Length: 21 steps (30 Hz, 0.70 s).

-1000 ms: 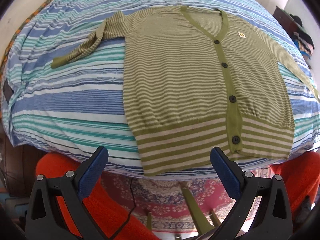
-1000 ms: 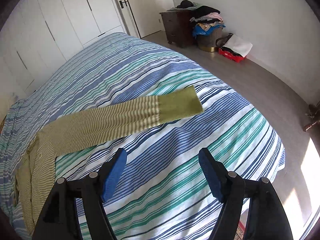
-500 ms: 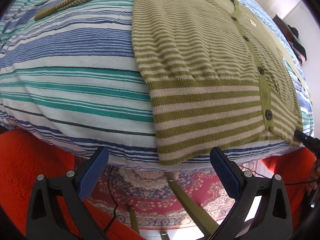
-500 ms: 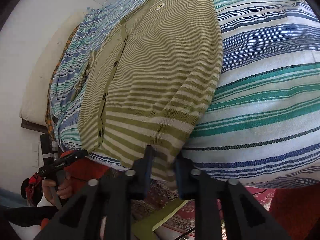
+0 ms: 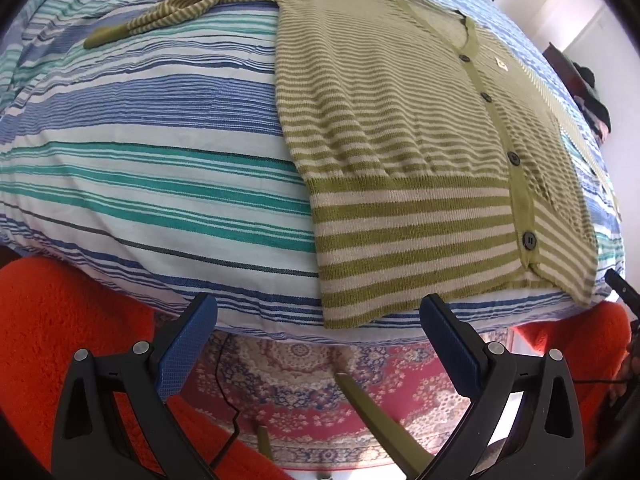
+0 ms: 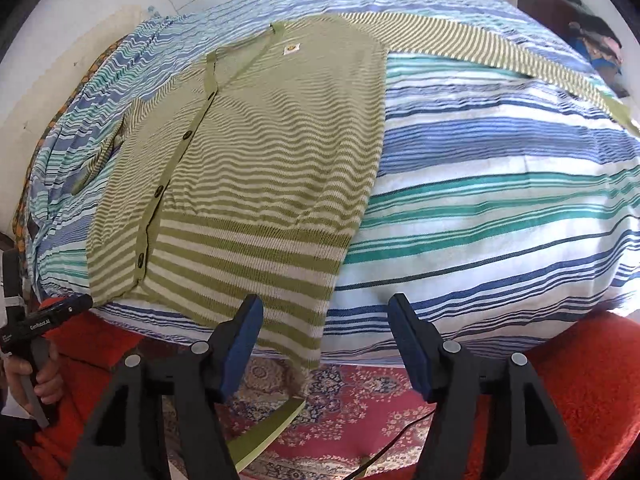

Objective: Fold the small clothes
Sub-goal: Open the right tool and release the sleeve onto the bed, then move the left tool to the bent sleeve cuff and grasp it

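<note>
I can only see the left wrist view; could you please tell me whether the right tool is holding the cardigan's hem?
Observer: No. The right tool is open. Its jaws have just been opening, and the hem corner of the cardigan hangs over the bed edge between them, unpinched.
Operator: Thank you. Where does the sleeve on that side end?
Observer: That sleeve lies stretched out straight across the bed, and its plain green cuff is at the right side of the right wrist view.
</note>
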{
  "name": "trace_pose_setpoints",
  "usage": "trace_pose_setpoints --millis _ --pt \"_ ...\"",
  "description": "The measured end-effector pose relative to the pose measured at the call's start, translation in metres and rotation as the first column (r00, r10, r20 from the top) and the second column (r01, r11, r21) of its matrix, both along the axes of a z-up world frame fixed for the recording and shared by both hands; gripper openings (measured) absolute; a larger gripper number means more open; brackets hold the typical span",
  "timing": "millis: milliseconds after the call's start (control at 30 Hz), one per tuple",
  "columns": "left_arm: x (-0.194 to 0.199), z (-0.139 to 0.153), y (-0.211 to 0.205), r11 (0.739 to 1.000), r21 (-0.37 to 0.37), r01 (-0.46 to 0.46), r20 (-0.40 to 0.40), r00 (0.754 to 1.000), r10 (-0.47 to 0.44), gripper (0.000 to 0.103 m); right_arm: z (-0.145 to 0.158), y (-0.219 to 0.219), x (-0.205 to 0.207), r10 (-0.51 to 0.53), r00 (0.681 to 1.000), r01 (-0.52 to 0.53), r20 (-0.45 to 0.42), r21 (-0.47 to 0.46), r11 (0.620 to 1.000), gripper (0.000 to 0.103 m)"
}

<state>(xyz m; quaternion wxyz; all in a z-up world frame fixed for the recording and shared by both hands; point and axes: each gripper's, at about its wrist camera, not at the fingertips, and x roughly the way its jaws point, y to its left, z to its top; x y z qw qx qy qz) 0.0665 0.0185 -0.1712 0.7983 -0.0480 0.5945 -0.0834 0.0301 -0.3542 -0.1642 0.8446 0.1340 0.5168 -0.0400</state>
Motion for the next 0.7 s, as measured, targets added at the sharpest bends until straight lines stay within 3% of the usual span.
trace_pose_setpoints --millis 100,167,233,300,367,467,533,633,700 --pt "0.009 0.008 0.023 0.997 0.013 -0.079 0.032 0.996 0.078 0.101 0.029 -0.001 -0.015 -0.040 0.992 0.054 0.118 -0.116 0.992 0.068" --pt "0.019 0.020 0.042 0.992 0.055 -0.112 0.100 0.989 0.106 0.101 0.041 0.003 -0.021 -0.027 0.985 0.055 0.168 -0.159 0.986 0.073" --pt "0.033 0.030 0.062 0.982 0.149 -0.114 0.182 0.980 0.086 0.101 0.048 0.011 -0.021 0.010 0.982 0.025 0.191 -0.179 0.984 0.073" --pt "0.052 0.039 0.078 0.949 0.299 -0.101 0.247 0.969 0.025 0.101 0.048 0.016 -0.019 0.042 0.981 -0.007 0.191 -0.181 0.983 0.073" --pt "0.073 0.042 0.087 0.879 0.471 -0.066 0.305 0.948 -0.092 0.101 0.046 0.021 -0.013 0.066 0.981 -0.033 0.181 -0.178 0.984 0.073" --pt "0.108 0.031 0.092 0.711 0.703 -0.022 0.314 0.906 -0.283 0.101 0.038 0.034 -0.005 0.089 0.983 -0.061 0.163 -0.171 0.983 0.073" --pt "0.134 0.017 0.100 0.616 0.788 -0.002 0.286 0.887 -0.363 0.101 0.034 0.040 0.000 0.101 0.984 -0.075 0.149 -0.168 0.983 0.073" --pt "0.172 -0.005 0.110 0.530 0.847 0.041 0.231 0.869 -0.437 0.096 0.027 0.051 0.007 0.127 0.984 -0.105 0.121 -0.174 0.979 0.073" --pt "0.199 -0.020 0.119 0.497 0.865 0.075 0.187 0.870 -0.457 0.092 0.024 0.058 0.011 0.146 0.984 -0.126 0.101 -0.183 0.975 0.073"
